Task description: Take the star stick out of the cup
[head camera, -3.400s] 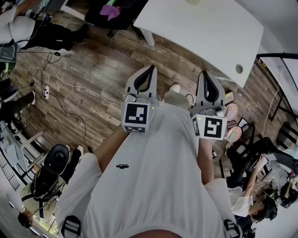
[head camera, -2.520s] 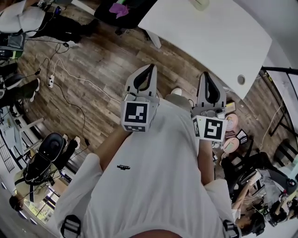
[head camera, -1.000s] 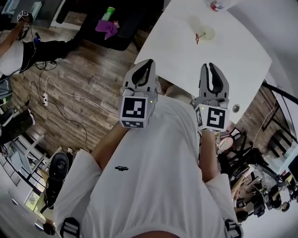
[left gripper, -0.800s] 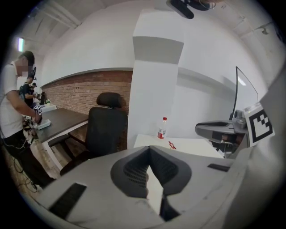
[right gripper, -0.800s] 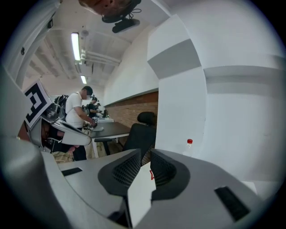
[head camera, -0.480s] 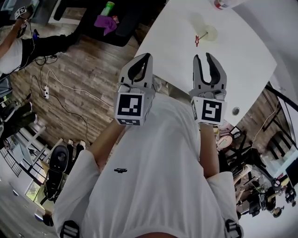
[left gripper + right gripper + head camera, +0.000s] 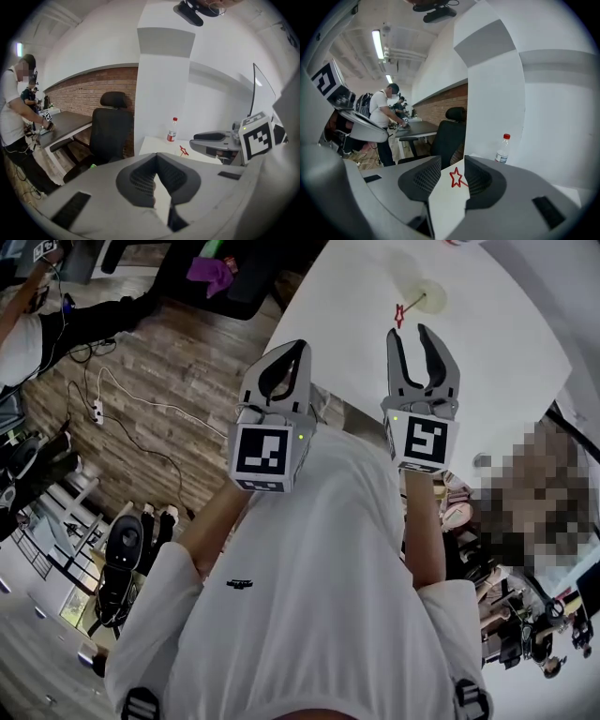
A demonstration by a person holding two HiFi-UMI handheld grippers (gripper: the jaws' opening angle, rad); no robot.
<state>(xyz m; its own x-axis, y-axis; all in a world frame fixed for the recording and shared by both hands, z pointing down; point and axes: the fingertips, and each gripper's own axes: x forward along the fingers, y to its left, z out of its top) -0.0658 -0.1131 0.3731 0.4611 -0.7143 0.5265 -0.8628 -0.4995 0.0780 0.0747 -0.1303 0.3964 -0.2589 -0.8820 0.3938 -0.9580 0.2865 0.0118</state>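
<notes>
A red star stick (image 7: 399, 312) leans out of a pale cup (image 7: 433, 296) on the white table (image 7: 506, 343). My right gripper (image 7: 410, 334) hovers just short of the star, its jaws opening with nothing held between them. In the right gripper view the star (image 7: 455, 177) shows through the gap of the right gripper (image 7: 452, 160), still ahead of the pads, and the cup is hidden behind the right jaw. My left gripper (image 7: 286, 357) is shut and empty over the table's near edge. In the left gripper view the left gripper (image 7: 157, 155) has its jaws together, with the star (image 7: 183, 150) beyond.
A clear bottle with a red cap (image 7: 502, 150) stands at the table's far side near the white wall. A black office chair (image 7: 110, 129) stands left of the table. Cables lie on the wood floor (image 7: 141, 418). People work at a dark desk (image 7: 415, 126) further off.
The view swung from the floor up to the table. Both grippers came forward toward the cup, and the right jaws spread from nearly closed to wide.
</notes>
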